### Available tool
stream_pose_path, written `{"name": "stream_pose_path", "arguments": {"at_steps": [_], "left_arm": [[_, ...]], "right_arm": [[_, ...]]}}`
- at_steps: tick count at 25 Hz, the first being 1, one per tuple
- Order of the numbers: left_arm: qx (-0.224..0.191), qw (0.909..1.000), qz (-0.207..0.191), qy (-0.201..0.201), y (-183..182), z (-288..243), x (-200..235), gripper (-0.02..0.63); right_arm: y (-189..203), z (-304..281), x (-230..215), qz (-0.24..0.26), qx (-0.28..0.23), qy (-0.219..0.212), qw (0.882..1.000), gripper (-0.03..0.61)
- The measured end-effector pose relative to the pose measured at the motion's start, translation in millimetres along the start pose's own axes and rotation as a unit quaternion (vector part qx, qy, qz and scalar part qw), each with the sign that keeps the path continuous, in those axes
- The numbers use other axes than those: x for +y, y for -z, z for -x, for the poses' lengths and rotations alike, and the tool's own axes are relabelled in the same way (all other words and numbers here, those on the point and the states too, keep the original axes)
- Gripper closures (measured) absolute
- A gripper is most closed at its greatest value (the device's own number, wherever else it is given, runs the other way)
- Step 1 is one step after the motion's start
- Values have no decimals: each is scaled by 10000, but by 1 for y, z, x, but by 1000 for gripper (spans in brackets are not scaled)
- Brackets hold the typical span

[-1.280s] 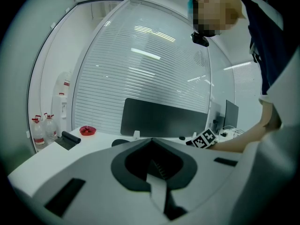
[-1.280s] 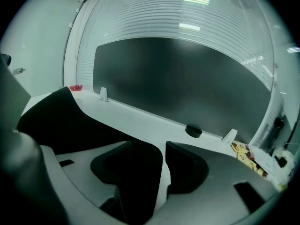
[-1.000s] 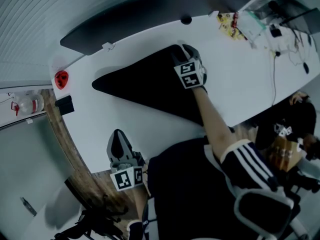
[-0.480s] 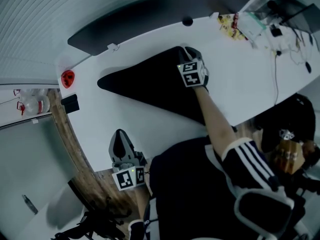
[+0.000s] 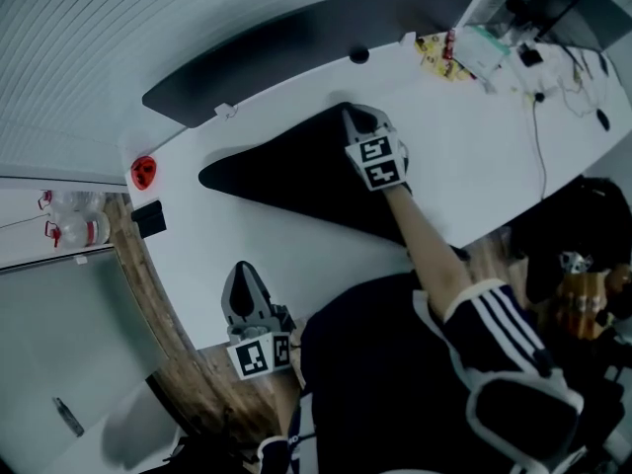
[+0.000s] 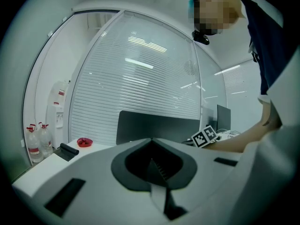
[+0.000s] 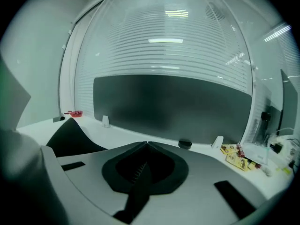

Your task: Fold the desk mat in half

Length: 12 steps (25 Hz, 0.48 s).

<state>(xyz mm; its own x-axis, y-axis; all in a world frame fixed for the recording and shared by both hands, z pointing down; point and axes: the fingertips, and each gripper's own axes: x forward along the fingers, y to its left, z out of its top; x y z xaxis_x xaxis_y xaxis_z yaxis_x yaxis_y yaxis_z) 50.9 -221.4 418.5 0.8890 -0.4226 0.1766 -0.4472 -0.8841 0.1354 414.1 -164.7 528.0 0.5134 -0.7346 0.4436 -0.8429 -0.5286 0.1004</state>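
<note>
Jaws of the right gripper (image 5: 353,117), just closed, pinch the desk mat (image 5: 286,171) by its raised corner; left gripper (image 5: 244,270) sits shut, empty

One desk mat (image 5: 286,171), an edge pinched in the jaws of the right gripper (image 5: 352,117), which have just been closing. Two grippers in all; the left gripper (image 5: 243,271) has its jaws together on nothing. Beyond the right jaws: one dark panel (image 7: 168,107), two white clips (image 7: 105,121), one black round object (image 7: 184,144). Left of the left jaws: one red dish (image 6: 84,142), two water bottles (image 6: 33,144).
</note>
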Motion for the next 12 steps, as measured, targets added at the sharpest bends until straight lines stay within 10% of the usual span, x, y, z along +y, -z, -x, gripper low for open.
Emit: {"name": "stream_pose_path", "arguments": {"at_steps": [12], "left_arm": [[-335, 9990, -13, 299, -16, 20, -8, 611]], "right_arm": [[-70, 87, 45, -142, -1003, -453, 9938, 574]]}}
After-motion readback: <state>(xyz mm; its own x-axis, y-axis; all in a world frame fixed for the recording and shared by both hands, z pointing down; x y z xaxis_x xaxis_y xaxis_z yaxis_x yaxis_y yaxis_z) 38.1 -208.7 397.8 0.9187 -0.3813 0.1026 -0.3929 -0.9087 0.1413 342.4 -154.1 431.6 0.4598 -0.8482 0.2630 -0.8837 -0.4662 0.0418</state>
